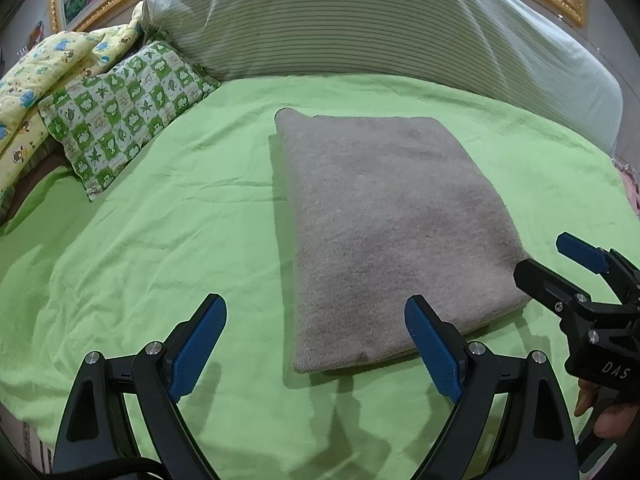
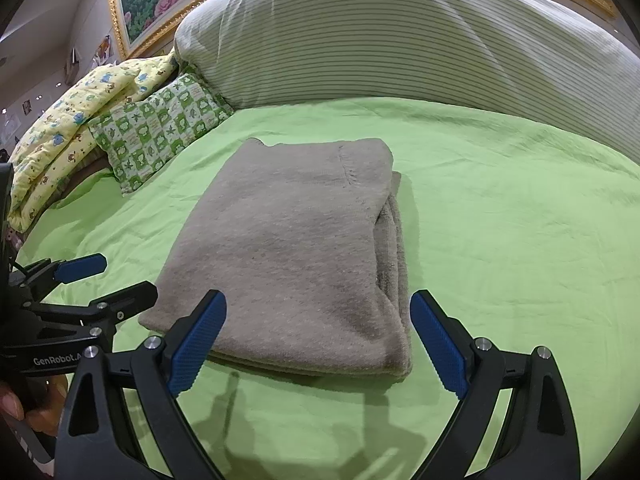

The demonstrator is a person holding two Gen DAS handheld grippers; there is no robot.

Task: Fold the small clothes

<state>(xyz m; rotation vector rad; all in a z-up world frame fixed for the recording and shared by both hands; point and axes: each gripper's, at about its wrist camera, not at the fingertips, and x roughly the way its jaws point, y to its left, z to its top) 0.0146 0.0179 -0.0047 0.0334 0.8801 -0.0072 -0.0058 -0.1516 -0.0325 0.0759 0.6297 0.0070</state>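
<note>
A bed with a green sheet (image 1: pixel 160 240) carries a folded grey garment (image 1: pixel 384 224) mid-bed, a striped pillow (image 1: pixel 360 28) along the head edge, a checked pillow (image 1: pixel 120 112) and yellow quilt (image 1: pixel 36 92) at its far left corner.

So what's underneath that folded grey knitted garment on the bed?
The folded grey knitted garment lies on a light green bedsheet. Its own folded layers show at the right edge. Whether anything else lies beneath is hidden.

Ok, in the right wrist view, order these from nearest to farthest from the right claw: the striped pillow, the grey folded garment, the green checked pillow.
From the right claw:
1. Grey folded garment, directly ahead on the green sheet, its near edge between the open fingers.
2. Green checked pillow, farther back on the left.
3. Striped pillow, at the far end of the bed.
</note>
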